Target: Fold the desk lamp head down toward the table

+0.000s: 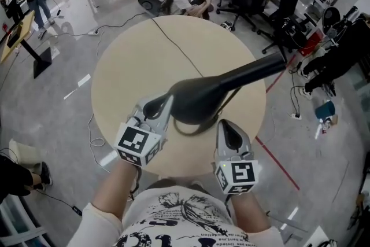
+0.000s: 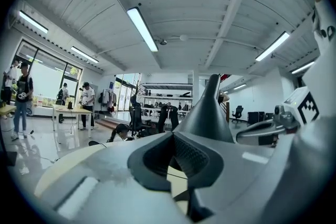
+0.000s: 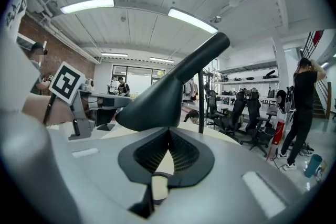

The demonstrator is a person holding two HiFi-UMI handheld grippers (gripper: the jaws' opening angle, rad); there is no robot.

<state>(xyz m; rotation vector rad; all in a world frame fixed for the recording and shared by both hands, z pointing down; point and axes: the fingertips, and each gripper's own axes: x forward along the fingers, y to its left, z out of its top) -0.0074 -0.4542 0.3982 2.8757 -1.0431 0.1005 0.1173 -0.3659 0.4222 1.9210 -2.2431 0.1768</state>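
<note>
At the lower left of the head view, the left gripper (image 1: pixel 162 105) reaches up over the near edge of the round beige table (image 1: pixel 130 61), its marker cube (image 1: pixel 137 143) nearest the person. Its tip lies against the left end of the black lamp head (image 1: pixel 196 98); whether they touch cannot be told. In the left gripper view, this gripper's (image 2: pixel 172 137) jaws meet at the tips with nothing between them, and the lamp head (image 2: pixel 210 115) rises just beyond, right of centre. A thin dark cable (image 1: pixel 176 46) runs across the tabletop from its far edge toward the lamp. The lamp head sits at the frame's middle, raised over the table, and its arm (image 1: pixel 257 69) slants off to the upper right. Just below and right of the head, the right gripper (image 1: pixel 226 126) points upward. In the right gripper view, its (image 3: pixel 168 134) jaws are likewise drawn together and empty, and the lamp head (image 3: pixel 157 99) hangs above them, left of centre.
</note>
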